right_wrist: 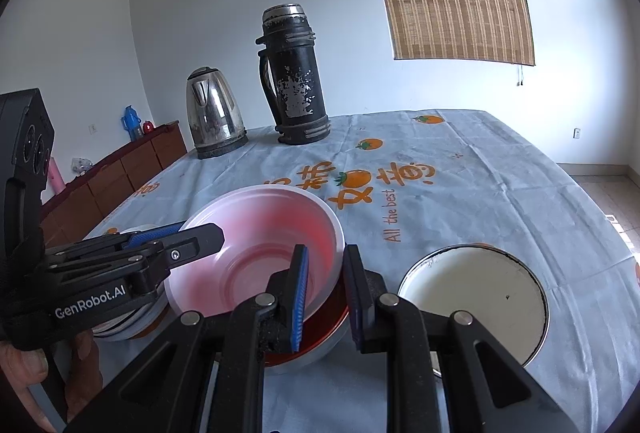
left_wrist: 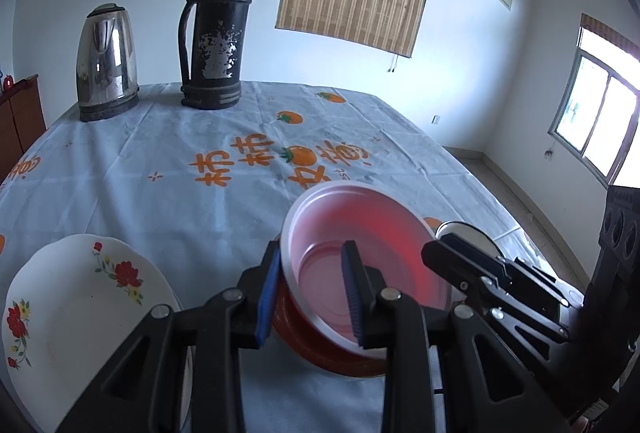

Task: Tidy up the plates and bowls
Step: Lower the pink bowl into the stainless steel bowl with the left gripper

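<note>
A translucent pink-white bowl (left_wrist: 352, 257) (right_wrist: 260, 253) sits tilted in a red bowl (left_wrist: 320, 353) (right_wrist: 324, 325) near the table's front edge. My left gripper (left_wrist: 310, 293) is shut on the pink bowl's near-left rim, one pad outside and one inside. My right gripper (right_wrist: 326, 297) is shut on its opposite rim in the same way. Each wrist view also shows the other gripper: the right gripper (left_wrist: 434, 253) reaches in from the right, the left gripper (right_wrist: 212, 231) from the left. A white flowered plate (left_wrist: 80, 305) lies left of the bowls. A white round dish with a metal rim (right_wrist: 472, 297) lies to their right.
A steel kettle (left_wrist: 106, 65) (right_wrist: 214, 115) and a tall black thermos (left_wrist: 218, 33) (right_wrist: 294, 77) stand at the far side of the light blue tablecloth (left_wrist: 160, 173). A brown cabinet (right_wrist: 120, 173) lines the left wall. A hand (right_wrist: 24, 373) grips the left tool.
</note>
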Demonstrator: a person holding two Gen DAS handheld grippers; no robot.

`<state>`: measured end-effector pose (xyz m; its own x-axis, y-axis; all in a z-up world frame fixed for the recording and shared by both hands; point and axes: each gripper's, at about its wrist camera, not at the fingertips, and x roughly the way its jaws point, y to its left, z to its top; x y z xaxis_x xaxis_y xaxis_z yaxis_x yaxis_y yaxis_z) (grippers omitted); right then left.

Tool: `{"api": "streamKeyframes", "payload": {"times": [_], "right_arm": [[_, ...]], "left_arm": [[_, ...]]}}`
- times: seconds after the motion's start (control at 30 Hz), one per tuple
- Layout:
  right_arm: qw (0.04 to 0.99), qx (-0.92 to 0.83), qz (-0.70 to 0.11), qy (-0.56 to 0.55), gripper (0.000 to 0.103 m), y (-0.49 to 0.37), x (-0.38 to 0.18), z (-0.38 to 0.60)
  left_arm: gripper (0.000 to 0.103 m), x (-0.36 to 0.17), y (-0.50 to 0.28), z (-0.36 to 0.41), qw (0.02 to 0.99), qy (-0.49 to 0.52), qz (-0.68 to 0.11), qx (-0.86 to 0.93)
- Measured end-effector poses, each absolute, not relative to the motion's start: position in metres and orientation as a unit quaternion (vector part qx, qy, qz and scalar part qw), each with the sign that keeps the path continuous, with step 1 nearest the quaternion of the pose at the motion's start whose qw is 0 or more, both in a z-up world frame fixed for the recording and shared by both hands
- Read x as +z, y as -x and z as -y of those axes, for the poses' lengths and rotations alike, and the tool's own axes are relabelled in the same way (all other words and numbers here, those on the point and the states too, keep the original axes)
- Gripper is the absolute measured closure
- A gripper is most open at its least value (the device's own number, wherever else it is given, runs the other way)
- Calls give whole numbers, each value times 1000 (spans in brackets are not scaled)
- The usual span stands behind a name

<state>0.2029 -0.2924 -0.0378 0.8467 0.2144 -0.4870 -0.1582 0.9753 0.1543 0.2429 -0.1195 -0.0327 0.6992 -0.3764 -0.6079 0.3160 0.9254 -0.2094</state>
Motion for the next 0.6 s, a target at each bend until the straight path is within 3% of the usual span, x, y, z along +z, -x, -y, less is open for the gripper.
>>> {"api": "streamKeyframes", "payload": {"times": [0.6], "right_arm": [[960, 92, -260, -49, 83, -203, -40, 291]], "left_arm": [[75, -42, -246, 121, 916, 34, -354, -187]]}}
